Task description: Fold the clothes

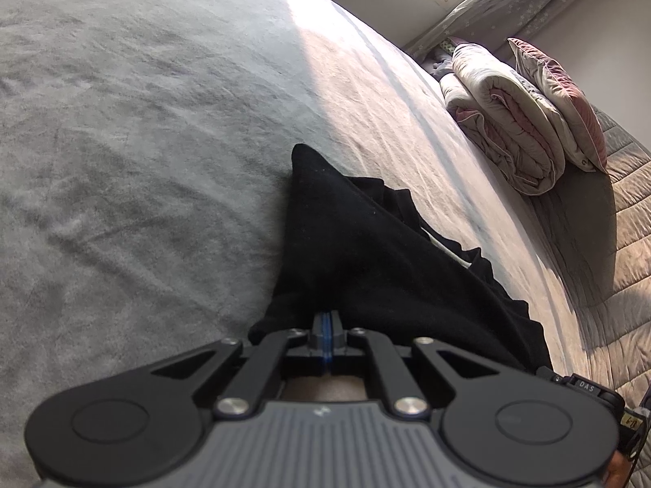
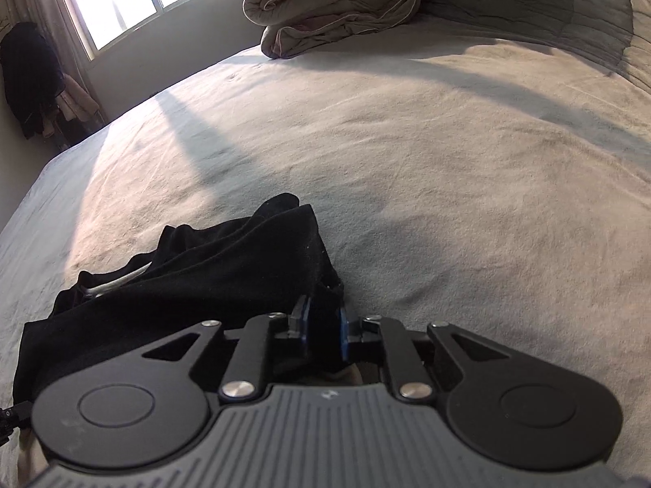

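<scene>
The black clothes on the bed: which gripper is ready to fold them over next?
Probably left. The left gripper is shut on the black clothes, while the right gripper has its jaws apart around a bit of cloth, not pinching yet.

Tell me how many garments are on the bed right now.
1: a black garment bunched on the grey bed sheet, its edge pinched in the left gripper and reaching between the right gripper fingers. Its folds could hide a second piece.
</scene>
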`<control>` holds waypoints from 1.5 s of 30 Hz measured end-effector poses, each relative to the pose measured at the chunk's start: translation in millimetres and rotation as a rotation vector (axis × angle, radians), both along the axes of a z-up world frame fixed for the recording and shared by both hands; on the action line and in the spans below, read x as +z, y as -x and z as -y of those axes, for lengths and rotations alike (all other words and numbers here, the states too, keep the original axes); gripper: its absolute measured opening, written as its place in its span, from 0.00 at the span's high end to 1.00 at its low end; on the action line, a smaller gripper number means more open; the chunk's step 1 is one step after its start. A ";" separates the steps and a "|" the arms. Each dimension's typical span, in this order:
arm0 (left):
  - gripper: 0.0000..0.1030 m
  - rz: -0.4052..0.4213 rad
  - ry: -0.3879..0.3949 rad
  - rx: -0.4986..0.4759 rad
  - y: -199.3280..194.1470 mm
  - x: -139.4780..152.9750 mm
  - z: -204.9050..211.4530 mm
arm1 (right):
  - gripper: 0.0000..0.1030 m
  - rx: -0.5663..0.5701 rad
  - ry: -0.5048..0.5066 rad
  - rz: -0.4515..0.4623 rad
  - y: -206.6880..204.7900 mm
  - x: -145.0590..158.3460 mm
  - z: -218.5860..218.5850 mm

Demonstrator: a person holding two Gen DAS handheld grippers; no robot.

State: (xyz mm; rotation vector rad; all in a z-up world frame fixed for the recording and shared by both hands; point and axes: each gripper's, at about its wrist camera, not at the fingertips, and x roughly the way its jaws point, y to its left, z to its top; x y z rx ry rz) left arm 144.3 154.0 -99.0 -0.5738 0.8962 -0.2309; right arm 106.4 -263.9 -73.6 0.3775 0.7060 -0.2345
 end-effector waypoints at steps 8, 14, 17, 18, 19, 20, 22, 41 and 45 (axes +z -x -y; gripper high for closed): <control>0.97 0.101 -0.026 -0.032 7.0 14.5 5.4 | 0.75 0.080 0.076 0.123 7.4 24.4 -17.9; 0.97 0.121 -0.077 -0.117 5.6 11.2 20.4 | 0.75 0.392 0.115 0.136 4.8 16.7 -86.2; 0.96 0.166 -0.126 -0.183 8.9 12.0 29.1 | 0.75 0.554 0.167 0.150 9.0 10.3 -118.1; 0.92 0.191 -0.148 -0.213 11.1 13.3 32.1 | 0.75 0.609 0.188 0.155 10.6 8.5 -127.3; 0.89 0.220 -0.173 -0.243 13.9 14.2 35.3 | 0.75 0.662 0.218 0.162 12.6 6.8 -136.4; 0.81 0.251 -0.201 -0.275 17.4 14.7 39.0 | 0.73 0.711 0.259 0.169 14.9 5.1 -145.2; 0.67 0.307 -0.245 -0.332 23.7 15.0 45.1 | 0.70 0.779 0.328 0.171 17.8 1.5 -158.2; 0.72 0.424 -0.444 -0.452 34.6 3.2 65.5 | 0.66 0.899 0.609 0.212 20.0 -15.6 -184.0; 0.70 0.426 -0.457 -0.447 34.9 1.1 68.8 | 0.66 0.880 0.613 0.187 14.1 -21.6 -180.3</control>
